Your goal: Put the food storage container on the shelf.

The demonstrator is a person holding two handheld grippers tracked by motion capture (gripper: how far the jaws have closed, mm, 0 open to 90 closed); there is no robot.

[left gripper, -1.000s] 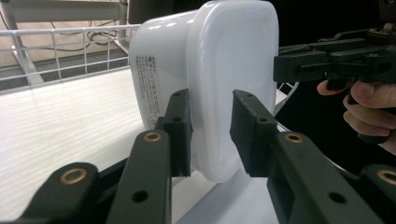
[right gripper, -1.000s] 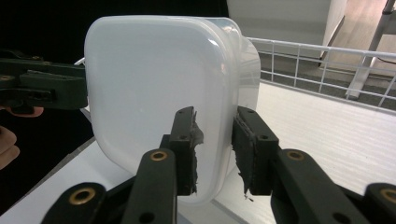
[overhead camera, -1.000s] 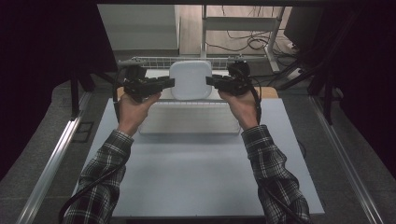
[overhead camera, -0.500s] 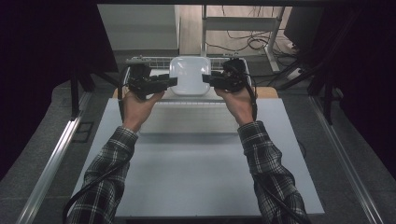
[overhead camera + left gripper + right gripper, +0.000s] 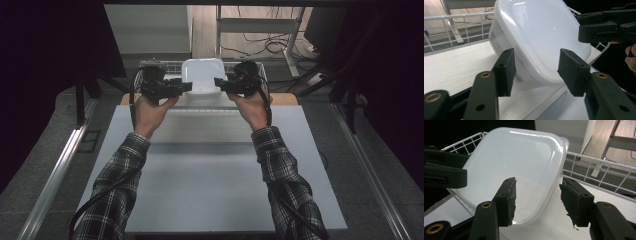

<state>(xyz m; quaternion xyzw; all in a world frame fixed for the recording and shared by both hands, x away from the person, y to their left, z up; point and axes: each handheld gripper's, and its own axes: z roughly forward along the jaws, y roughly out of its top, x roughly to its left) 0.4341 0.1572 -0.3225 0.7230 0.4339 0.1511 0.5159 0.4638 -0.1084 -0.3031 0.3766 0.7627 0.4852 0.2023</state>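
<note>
Both claws, left (image 5: 186, 86) and right (image 5: 220, 83), gape released, flanking the white container (image 5: 202, 75).

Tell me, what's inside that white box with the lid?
You can't tell. The white box has a cloudy lid shut on top, so whatever is inside is covered. It sits in a white wire basket.

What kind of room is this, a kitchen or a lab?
Probably a lab or workshop bench, not a kitchen. A person's hands hold two black grippers, left and right, beside a white lidded plastic tub on a plain grey table, with loose black cables on the floor behind.
</note>
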